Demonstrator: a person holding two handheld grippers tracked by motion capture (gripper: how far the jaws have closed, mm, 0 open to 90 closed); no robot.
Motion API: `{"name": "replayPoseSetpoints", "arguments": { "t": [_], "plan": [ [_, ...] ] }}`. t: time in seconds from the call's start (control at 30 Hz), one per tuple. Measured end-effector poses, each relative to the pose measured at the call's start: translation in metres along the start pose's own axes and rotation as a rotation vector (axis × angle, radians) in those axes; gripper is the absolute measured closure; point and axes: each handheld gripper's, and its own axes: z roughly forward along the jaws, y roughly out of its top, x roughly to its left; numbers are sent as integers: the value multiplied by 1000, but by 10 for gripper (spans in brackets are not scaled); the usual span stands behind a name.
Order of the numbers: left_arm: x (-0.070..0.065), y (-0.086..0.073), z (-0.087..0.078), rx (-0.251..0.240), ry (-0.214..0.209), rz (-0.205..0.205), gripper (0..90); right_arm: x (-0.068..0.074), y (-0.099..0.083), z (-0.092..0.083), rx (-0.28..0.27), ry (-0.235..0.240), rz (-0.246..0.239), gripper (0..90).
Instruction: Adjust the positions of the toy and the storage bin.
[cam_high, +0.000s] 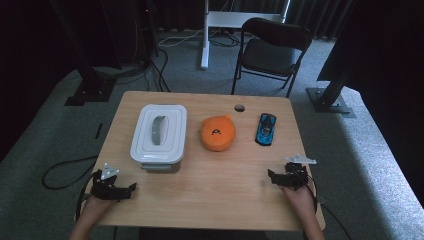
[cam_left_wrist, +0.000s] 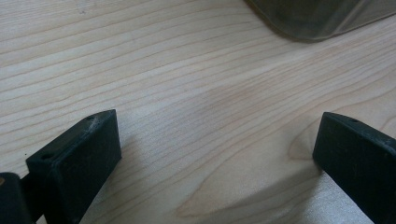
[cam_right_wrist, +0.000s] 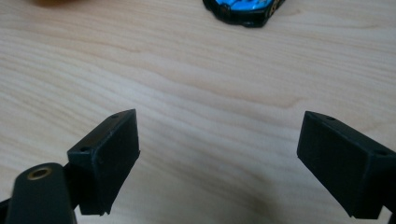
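Fingers (cam_right_wrist: 105, 161) of both grippers spread wide — empty — over table (cam_high: 225, 190).

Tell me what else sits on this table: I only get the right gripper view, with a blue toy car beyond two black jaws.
Observer: A white lidded box stands on the left of the table, seen in the high view.
Operator: Anything between it and the car?
Observer: Yes, a round orange toy lies between the box and the blue car, apart from both.
Operator: And the other gripper?
Observer: The left gripper rests open near the box's front corner, holding nothing.
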Motion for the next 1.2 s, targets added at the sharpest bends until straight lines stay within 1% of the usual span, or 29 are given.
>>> {"name": "replayPoseSetpoints", "arguments": {
  "t": [0.17, 0.37, 0.43, 0.53, 0.57, 0.6, 0.63, 0.7, 0.93, 1.03, 1.13, 1.17, 1.2],
  "plan": [
    [0, 0, 0, -2, 0, -1, 14, 0, 12, 6, -13, -6, 5, 123],
    [0, 0, 0, -1, 0, 0, 13, 0, 23, 13, -11, -10, 7, 123],
    [0, 0, 0, -1, 0, 0, 14, 0, 26, 15, -9, -7, 15, 123],
    [0, 0, 0, -1, 0, 0, 14, 0, 31, 18, -11, -16, 13, 122],
    [0, 0, 0, -1, 0, 0, 14, 1, 33, 19, -13, -33, 4, 123],
    [0, 0, 0, -1, 0, 0, 14, 1, 34, 20, -16, -35, 3, 122],
    [0, 0, 0, -1, 0, 0, 14, 1, 36, 22, -16, -26, 14, 122],
    [0, 0, 0, -1, 0, 0, 14, 2, 40, 24, -22, -35, 15, 122],
    [0, 0, 0, -1, 0, 0, 14, 3, 56, 34, -33, -18, 41, 123],
    [0, 0, 0, -1, 0, 0, 14, 3, 61, 38, -36, -28, 43, 123],
    [0, 0, 0, -1, 0, 0, 14, 2, 69, 46, -36, -35, 59, 122],
    [0, 0, 0, -1, 0, 0, 14, 1, 71, 48, -34, -28, 68, 122],
    [0, 0, 0, -1, 0, 0, 14, 0, 73, 50, -35, -31, 69, 122]
  ]
}}
